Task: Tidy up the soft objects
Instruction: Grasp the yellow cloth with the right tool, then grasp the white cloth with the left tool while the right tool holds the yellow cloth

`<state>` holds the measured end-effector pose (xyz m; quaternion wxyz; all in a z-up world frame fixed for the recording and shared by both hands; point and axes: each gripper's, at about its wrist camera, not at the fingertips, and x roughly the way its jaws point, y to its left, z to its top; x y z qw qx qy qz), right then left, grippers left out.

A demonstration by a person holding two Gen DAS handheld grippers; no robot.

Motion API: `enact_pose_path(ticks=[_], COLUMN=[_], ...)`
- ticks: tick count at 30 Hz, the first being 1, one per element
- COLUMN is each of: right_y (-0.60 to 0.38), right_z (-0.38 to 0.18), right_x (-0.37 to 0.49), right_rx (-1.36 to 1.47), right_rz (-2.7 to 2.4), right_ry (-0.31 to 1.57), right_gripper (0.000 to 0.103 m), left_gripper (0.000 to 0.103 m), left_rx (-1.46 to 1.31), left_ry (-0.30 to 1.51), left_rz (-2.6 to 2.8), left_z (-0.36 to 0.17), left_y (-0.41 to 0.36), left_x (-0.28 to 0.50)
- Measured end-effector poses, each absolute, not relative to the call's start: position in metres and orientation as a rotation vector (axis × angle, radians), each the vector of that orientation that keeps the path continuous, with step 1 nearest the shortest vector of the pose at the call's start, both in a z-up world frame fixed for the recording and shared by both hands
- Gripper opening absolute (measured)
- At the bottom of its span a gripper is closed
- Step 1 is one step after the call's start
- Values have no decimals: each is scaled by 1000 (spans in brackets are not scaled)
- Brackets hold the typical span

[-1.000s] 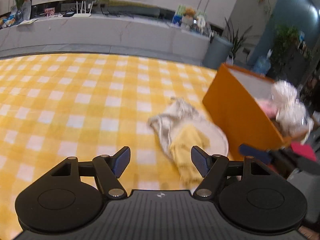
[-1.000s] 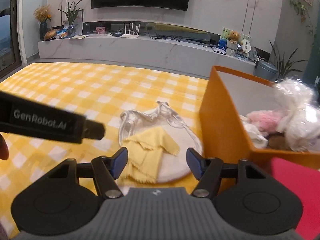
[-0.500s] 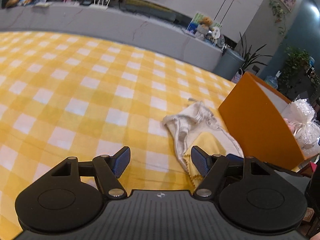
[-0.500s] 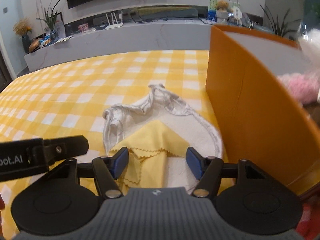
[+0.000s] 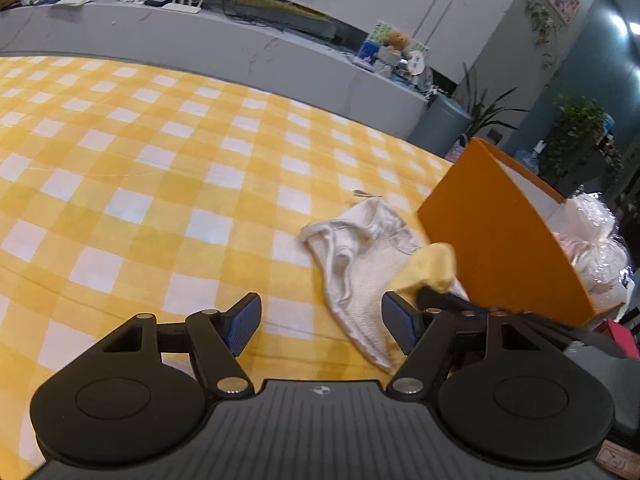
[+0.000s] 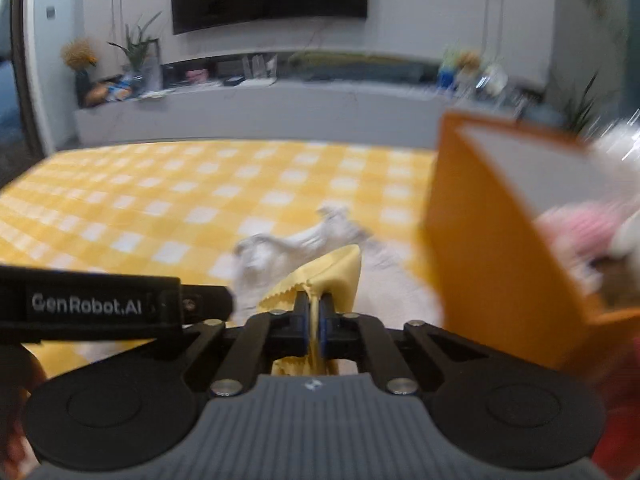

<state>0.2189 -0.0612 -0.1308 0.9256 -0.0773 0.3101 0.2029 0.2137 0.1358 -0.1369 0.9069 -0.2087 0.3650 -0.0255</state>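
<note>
My right gripper point(image 6: 314, 322) is shut on a yellow cloth point(image 6: 336, 272) and lifts it off the white cloth bag point(image 6: 280, 252). In the left wrist view the yellow cloth point(image 5: 430, 268) hangs from the right gripper's tip beside the white bag point(image 5: 360, 252). My left gripper point(image 5: 320, 322) is open and empty, just left of the white bag above the yellow checked tablecloth point(image 5: 160, 184). The orange box point(image 5: 496, 236) stands to the right with white and pink soft toys point(image 5: 592, 240) in it; it also shows in the right wrist view point(image 6: 492, 232).
A grey TV bench point(image 5: 240, 40) with small items runs along the far side. A grey bin point(image 5: 440, 124) and plants stand behind the box. The left gripper's body point(image 6: 100, 304) crosses the left of the right wrist view.
My right gripper has shut on the yellow cloth and raised it off the white bag. My left gripper has stayed open and shifted slightly.
</note>
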Motion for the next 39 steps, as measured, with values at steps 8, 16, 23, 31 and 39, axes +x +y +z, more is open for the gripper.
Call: enact_pose_path(ticks=[8, 16, 23, 31, 39], right_y=[-71, -78, -78, -76, -71], right_z=[-134, -155, -156, -156, -153], right_x=[217, 228, 228, 228, 227], right_rx=[-220, -119, -106, -128, -143], right_rz=[327, 285, 286, 287, 288], right_ry=[643, 739, 739, 738, 745], right_gripper=[2, 3, 3, 3, 2], left_gripper=[65, 55, 51, 25, 2], left_rx=[-290, -228, -277, -235, -170], left_ry=[780, 744, 722, 721, 705], left_rz=[-67, -136, -205, -181, -117], left_z=[-150, -155, -158, -153, -147], left_y=[108, 95, 91, 85, 84], left_x=[234, 239, 236, 236, 235])
